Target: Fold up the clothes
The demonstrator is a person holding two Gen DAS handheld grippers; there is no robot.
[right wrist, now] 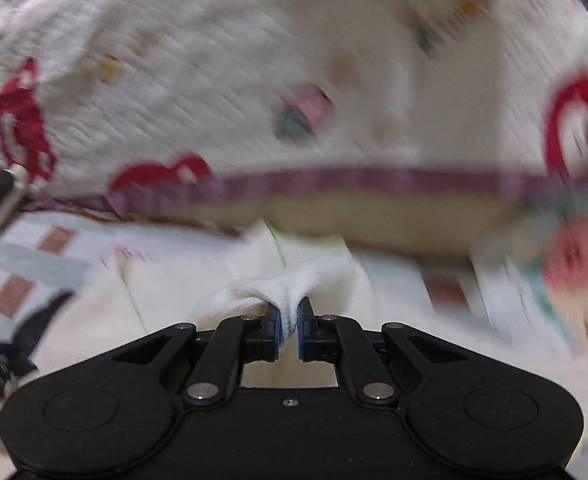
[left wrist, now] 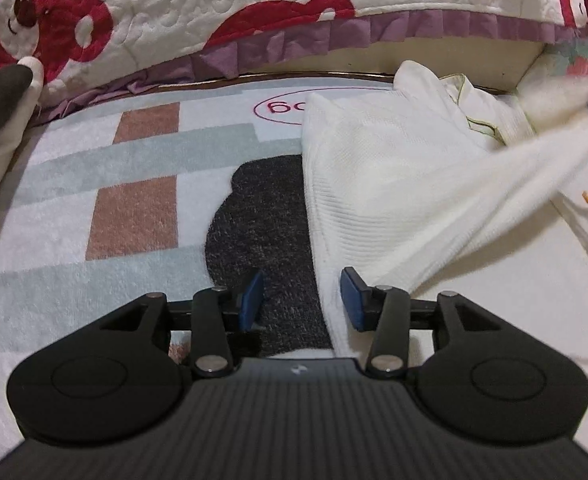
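The left gripper (left wrist: 302,300), low in its frame, gapes wide; the right gripper (right wrist: 289,326) is pinched nearly closed on white cloth (right wrist: 278,288).

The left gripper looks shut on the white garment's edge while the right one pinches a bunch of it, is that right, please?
Not quite: the left gripper is open, its blue pads apart over the white garment edge, as the left wrist view shows. The right gripper does pinch a bunch of it.

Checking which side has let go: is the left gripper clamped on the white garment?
No: the left gripper has its jaws spread apart, with the white garment edge lying loose between them.
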